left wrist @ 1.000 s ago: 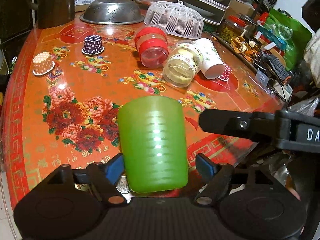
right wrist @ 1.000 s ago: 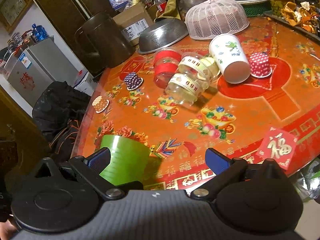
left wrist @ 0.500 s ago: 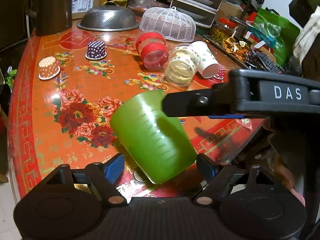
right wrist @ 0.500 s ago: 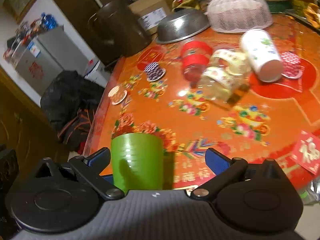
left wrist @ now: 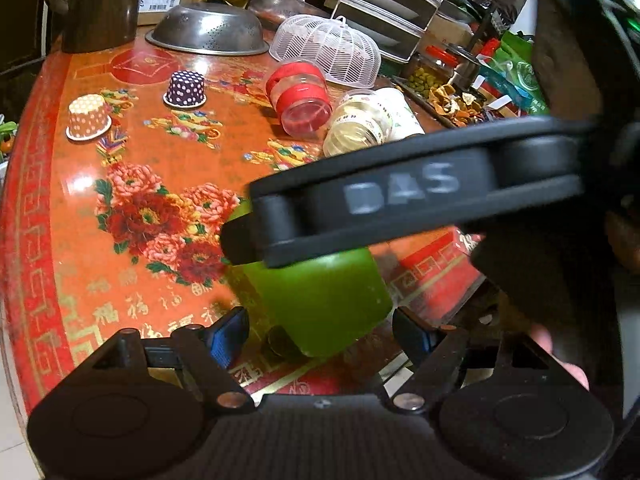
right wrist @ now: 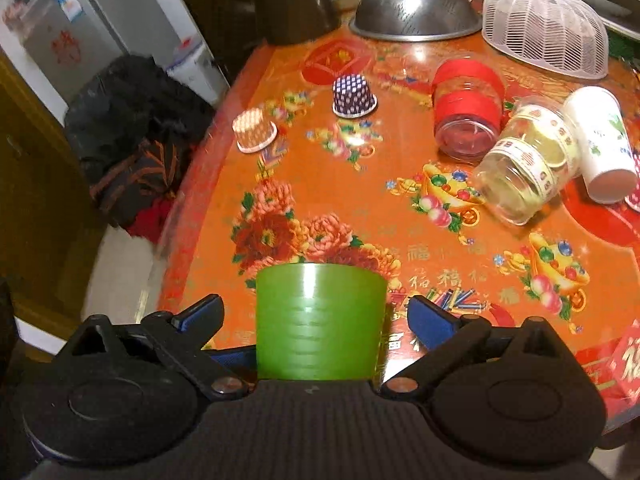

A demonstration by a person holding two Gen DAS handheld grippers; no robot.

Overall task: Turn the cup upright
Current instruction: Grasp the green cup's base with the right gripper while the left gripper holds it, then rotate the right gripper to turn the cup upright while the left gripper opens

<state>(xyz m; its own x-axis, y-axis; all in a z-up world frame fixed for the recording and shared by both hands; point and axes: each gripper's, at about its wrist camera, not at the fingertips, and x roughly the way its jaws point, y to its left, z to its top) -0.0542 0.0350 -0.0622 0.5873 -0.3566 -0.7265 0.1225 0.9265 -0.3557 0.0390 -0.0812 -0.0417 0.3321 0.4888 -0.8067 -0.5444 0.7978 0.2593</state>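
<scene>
A green plastic cup [right wrist: 318, 324] stands upside down near the front edge of the red floral table [right wrist: 360, 184]. In the right wrist view it sits between my right gripper's [right wrist: 316, 312] blue pads, which stand wide open on either side without touching it. In the left wrist view the cup [left wrist: 324, 300] lies between my left gripper's [left wrist: 320, 332] open blue pads, also with gaps. The right gripper's black body crosses over the cup's top in that view and hides its upper part.
Behind the cup lie a red-banded jar [right wrist: 468, 116], a clear taped jar [right wrist: 528, 172] and a white paper cup [right wrist: 600, 144] on their sides. Two dotted cupcake liners [right wrist: 354, 96] [right wrist: 256, 132], a steel colander [right wrist: 416, 12] and a white mesh cover [right wrist: 548, 36] stand further back.
The right gripper has swung left so the green cup is now centred between its pads. It now crosses over the cup in the left wrist view. The cup looked tilted half a second ago.
</scene>
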